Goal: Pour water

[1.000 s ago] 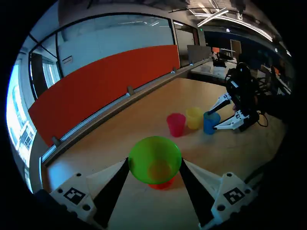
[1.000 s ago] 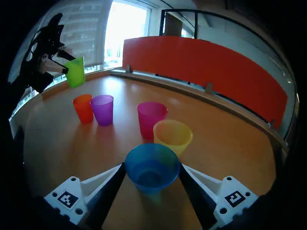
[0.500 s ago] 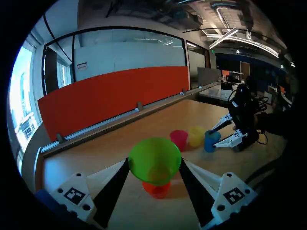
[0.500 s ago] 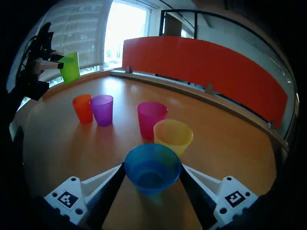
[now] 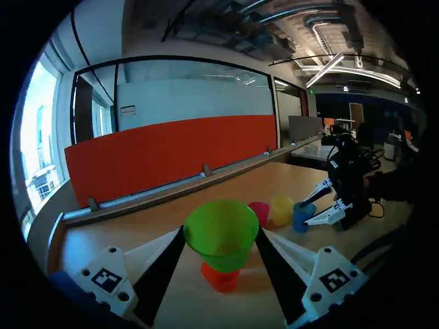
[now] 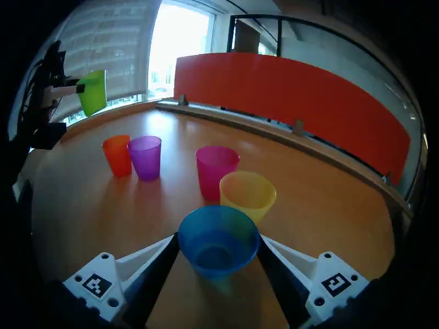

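The two fingers of the left gripper (image 5: 219,234) are clenched on the green cup (image 5: 221,241), one on each side of its wall just under the rim, and they carry it in the air directly above the orange cup (image 5: 220,277). In the last second this green cup has gone up: in the left gripper view the orange cup now sits lower under it and more of the room shows behind, and in the right gripper view the green cup has climbed up and to the left, well apart from the orange cup. From there it seems a little tilted, but I cannot tell if there is water inside it, and nothing is falling from it. I judge that the lift is done or nearly done and the pouring has not started; the next move asks for tipping the rim toward the orange cup while keeping it over the mouth, because from this height a stream could miss it. The right gripper (image 6: 218,244) has not moved; its fingers grasp the blue cup (image 6: 218,242), which stands on the table (image 6: 335,214) far from the orange cup. The purple cup (image 6: 145,158) stands just beside the orange cup, and the pink cup (image 6: 217,171) and the yellow cup (image 6: 248,196) stand between the orange cup and the blue one. Behind the orange cup, along the far edge of the table, runs the red partition (image 6: 307,93).
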